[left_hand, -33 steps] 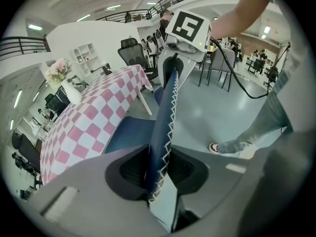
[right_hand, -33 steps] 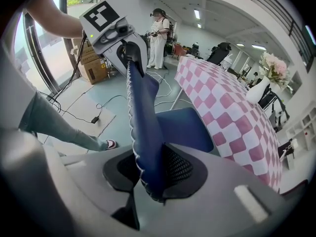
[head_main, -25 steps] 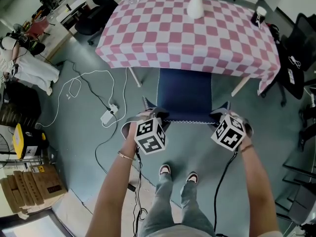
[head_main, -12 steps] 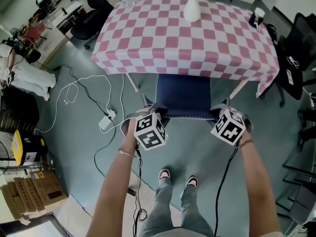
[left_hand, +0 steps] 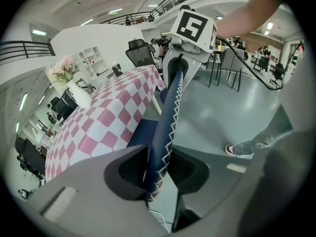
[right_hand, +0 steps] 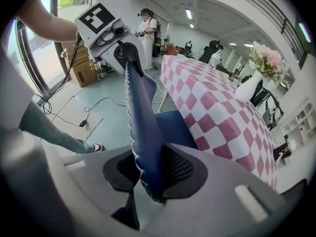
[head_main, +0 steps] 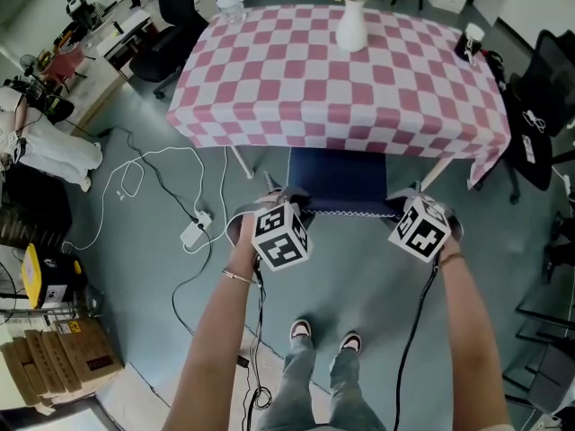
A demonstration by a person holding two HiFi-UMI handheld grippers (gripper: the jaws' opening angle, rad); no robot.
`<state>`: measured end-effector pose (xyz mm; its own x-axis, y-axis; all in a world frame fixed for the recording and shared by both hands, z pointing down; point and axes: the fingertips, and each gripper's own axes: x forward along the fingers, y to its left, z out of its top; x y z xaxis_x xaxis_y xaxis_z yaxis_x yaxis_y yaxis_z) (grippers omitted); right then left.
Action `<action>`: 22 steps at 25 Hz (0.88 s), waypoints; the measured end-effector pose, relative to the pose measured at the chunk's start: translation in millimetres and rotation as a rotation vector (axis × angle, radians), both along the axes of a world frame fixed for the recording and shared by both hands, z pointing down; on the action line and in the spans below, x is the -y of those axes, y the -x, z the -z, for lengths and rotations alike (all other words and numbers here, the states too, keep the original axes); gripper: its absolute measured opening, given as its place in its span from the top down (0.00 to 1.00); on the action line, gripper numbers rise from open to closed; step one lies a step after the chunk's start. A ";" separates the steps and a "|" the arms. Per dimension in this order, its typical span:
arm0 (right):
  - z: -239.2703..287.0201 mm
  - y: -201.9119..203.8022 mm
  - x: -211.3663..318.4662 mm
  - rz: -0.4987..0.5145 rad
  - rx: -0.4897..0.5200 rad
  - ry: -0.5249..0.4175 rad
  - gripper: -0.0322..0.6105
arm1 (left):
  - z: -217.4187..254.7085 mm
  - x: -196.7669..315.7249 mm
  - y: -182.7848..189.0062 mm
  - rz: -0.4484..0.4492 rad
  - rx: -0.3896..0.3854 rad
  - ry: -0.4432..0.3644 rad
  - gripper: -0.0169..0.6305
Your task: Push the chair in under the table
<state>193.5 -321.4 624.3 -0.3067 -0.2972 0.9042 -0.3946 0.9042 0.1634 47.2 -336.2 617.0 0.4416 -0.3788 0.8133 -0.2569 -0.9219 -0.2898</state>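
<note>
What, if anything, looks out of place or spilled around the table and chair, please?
Nothing is spilled or toppled: the vase stands upright on the checked table. Only a white corded adapter lies loose on the floor, left of the chair.

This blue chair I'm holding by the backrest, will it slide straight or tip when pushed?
The chair probably slides straight: left gripper and right gripper clamp opposite ends of the backrest. Its stitched edge looks soft, so it may give slightly. Pushing that high could tip it.
</note>
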 end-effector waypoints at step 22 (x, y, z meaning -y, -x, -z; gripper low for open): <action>1.0 -12.1 78.3 -0.025 -0.025 -0.013 0.78 | 3.1 79.7 -12.1 -0.011 -0.009 -0.014 0.82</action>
